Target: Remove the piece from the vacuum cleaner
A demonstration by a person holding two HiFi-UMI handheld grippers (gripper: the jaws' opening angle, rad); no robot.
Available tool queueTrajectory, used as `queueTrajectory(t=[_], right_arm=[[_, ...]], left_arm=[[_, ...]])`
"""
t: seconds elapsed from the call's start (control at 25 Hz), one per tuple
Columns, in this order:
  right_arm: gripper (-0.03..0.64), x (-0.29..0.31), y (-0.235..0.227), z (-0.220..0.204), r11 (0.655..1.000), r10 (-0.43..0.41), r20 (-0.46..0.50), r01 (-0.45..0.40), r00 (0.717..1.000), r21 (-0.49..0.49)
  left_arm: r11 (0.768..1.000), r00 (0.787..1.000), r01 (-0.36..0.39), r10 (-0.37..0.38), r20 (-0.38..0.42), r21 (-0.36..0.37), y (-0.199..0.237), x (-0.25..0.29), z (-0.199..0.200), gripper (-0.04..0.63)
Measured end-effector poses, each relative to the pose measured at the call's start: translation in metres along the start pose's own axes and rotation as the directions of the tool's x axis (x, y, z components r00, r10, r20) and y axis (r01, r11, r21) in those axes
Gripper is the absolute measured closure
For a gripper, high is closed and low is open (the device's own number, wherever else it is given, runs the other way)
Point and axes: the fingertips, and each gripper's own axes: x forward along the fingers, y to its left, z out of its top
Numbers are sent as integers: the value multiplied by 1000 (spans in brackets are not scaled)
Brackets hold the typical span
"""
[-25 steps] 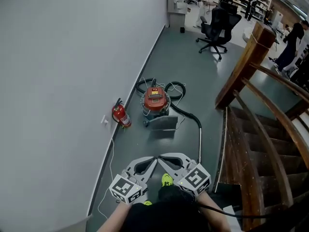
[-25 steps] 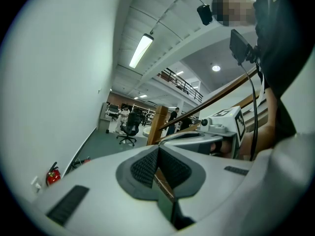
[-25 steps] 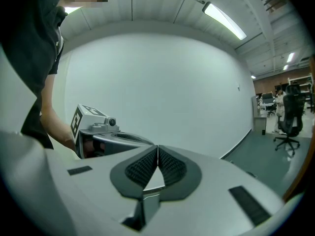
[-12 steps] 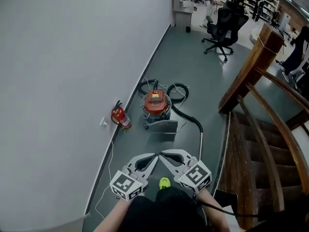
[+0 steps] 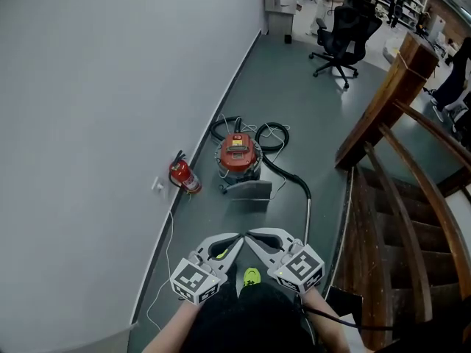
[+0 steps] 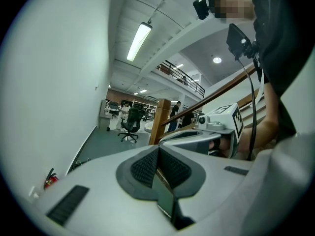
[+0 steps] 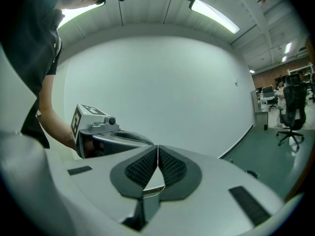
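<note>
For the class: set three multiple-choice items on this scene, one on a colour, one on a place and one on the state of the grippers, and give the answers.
1. The vacuum cleaner's body is: A. blue B. red C. yellow
2. The fire extinguisher is: A. on top of the vacuum cleaner B. on the floor against the wall C. out in the middle of the floor
3. The jaws of the left gripper and the right gripper are: A. wide apart B. closed on a cloth C. together, holding nothing

Answers: 1 B, its drum shows red in the head view. 2 B, it sits at the foot of the wall. 3 C, each gripper view shows the pads meeting with nothing between them.
</note>
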Motion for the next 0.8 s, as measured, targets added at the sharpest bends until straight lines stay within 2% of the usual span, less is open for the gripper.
queueTrajectory(t=[0.32, 0.52, 0.8], right_arm=[[601, 17, -29, 2, 999, -43, -10, 43, 999, 13], [601, 30, -57, 15, 996, -90, -24, 91, 996, 10], [601, 57, -89, 26, 993, -114, -62, 114, 992, -4]], left_arm=[[997, 999, 40, -39, -16, 58, 26, 20, 5, 588], [993, 996, 88, -87, -13, 79, 50, 41, 20, 588], [988, 992, 123, -122, -12, 89, 86, 61, 35, 588]])
